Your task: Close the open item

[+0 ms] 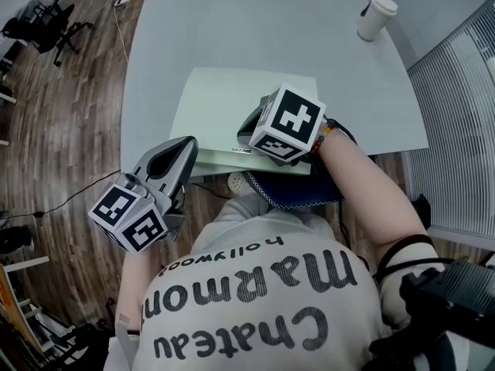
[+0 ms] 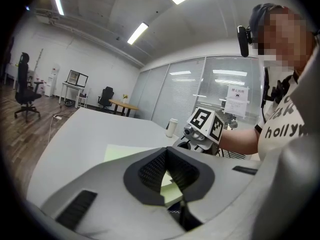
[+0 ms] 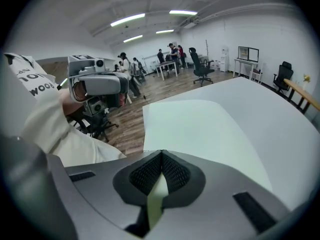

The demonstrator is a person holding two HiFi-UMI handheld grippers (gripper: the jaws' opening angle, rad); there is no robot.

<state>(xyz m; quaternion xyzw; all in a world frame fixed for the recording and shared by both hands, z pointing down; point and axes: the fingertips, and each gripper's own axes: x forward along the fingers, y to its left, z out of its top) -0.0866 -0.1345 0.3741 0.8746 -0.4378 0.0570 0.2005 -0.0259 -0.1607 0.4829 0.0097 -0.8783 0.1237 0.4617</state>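
Note:
A pale green folder (image 1: 232, 107) lies flat on the grey table (image 1: 232, 22), its near edge at the table's front, with a small metal clip (image 1: 241, 151) on that edge. My right gripper (image 1: 246, 128) rests over the folder's near right corner, jaws shut, tips together. In the right gripper view, the right gripper (image 3: 161, 153) points along the folder (image 3: 200, 129). My left gripper (image 1: 188, 142) hangs off the table's front left, just short of the folder's near left corner, also shut. The folder (image 2: 125, 151) shows ahead of the left gripper (image 2: 167, 150).
A white paper cup (image 1: 375, 16) with a dark lid stands at the table's far right. A dark blue cloth item (image 1: 298, 192) lies on the person's lap under the front edge. Wood floor and office chairs (image 1: 46, 22) are to the left, glass partition to the right.

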